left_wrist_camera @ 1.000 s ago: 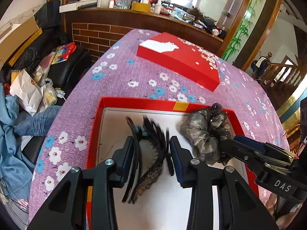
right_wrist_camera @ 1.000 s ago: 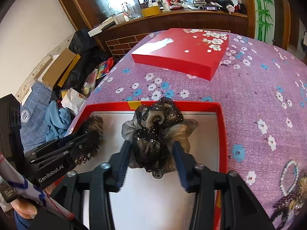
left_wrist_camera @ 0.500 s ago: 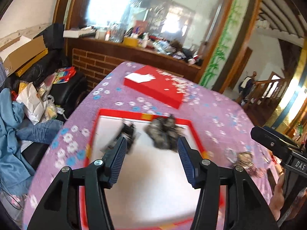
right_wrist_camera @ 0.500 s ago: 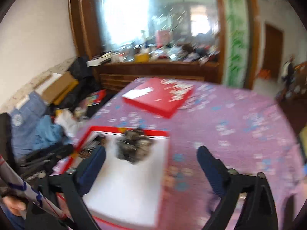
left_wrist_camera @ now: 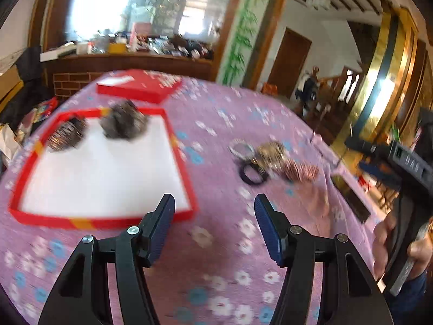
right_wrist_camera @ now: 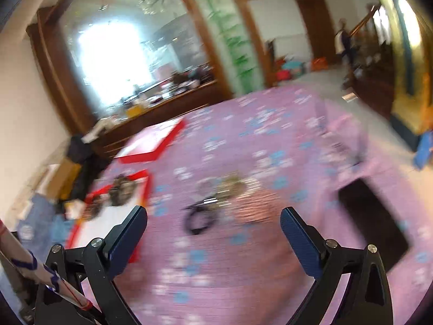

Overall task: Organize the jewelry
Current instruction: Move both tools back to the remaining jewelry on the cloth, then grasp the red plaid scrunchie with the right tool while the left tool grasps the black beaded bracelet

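Jewelry pile of round, beaded pieces lies on floral cloth.

Large wood-framed mirror, brown door, cluttered wooden counter

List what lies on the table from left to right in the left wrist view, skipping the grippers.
Feathered hair comb → dark fabric bow, both inside the red box tray → black hair tie → gold beaded piece → pinkish beaded piece.
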### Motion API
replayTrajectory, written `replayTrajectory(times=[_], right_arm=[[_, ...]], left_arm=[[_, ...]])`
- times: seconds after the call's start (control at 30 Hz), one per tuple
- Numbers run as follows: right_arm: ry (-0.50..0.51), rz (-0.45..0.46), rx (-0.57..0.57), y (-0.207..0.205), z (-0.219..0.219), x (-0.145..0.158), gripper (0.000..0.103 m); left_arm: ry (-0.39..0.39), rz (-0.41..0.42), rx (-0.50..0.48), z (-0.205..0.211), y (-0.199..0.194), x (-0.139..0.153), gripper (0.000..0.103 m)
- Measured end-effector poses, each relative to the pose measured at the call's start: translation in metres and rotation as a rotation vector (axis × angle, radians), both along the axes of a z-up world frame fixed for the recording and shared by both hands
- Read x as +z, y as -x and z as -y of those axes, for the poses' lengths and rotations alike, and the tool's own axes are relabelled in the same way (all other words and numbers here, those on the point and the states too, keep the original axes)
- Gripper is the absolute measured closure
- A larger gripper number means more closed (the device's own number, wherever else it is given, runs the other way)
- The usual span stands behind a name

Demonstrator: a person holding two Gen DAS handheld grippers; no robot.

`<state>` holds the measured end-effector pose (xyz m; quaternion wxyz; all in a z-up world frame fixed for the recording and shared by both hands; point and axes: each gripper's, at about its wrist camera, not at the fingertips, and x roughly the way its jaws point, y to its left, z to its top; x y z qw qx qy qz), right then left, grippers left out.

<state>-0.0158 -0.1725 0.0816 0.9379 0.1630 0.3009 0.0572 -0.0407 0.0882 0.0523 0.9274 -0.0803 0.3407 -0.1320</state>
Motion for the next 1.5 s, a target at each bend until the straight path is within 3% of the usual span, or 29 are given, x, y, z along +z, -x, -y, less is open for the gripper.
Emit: replayTrajectory(times=[0.13,0.2,0.37,0.47,0.73,0.77,0.8,0.83,0.9,1.0,1.1,1.27,1.5], right_arm=[[-0.061,-0.003,-0.048,0.003,0.034,-0.009,0.017],[-0.114,-0.017,-0.054,-0.001,0.05,-0.018,0.033],[-0.219,-0.107,0.021,-0.026,0.065,-0.041,0.032],[-0.255,-0.185,0.039,-0.049,0.064,-0.054,0.019],[-0.153,-0.326,0.097,-0.103,0.04,-0.088,0.018],[-0.144,-0.334,0.116,-0.107,0.036,-0.092,0.034],[-0.138,-0.339,0.135,-0.109,0.032,-0.096,0.072],[-0.132,-0.341,0.148,-0.11,0.03,-0.097,0.084],[-0.119,-0.296,0.181,-0.103,0.028,-0.091,0.087],[-0.167,-0.139,0.202,-0.085,0.038,-0.064,0.087],[-0.163,0.014,0.204,-0.062,0.044,-0.038,0.087],[-0.196,0.003,0.201,-0.062,0.05,-0.039,0.086],[-0.223,0.005,0.201,-0.065,0.053,-0.038,0.083]], left_arm=[[-0.024,-0.051,-0.029,0.033,-0.006,-0.022,0.043],[-0.035,-0.059,-0.027,0.042,-0.008,-0.03,0.043],[-0.107,-0.079,-0.036,0.05,-0.021,-0.04,0.043],[-0.111,-0.11,-0.031,0.045,-0.026,-0.043,0.043],[-0.148,-0.143,-0.011,0.046,-0.03,-0.05,0.043],[-0.156,-0.148,-0.011,0.047,-0.03,-0.051,0.043],[-0.16,-0.151,-0.012,0.047,-0.03,-0.051,0.043],[-0.166,-0.156,-0.015,0.048,-0.03,-0.052,0.043],[-0.178,-0.168,-0.022,0.051,-0.031,-0.054,0.043],[-0.184,-0.176,-0.024,0.055,-0.035,-0.054,0.043],[-0.115,-0.228,-0.054,0.058,-0.05,-0.048,0.043],[-0.105,-0.254,-0.036,0.073,-0.097,-0.034,0.043],[-0.074,-0.34,0.021,0.081,-0.152,-0.052,0.046]])
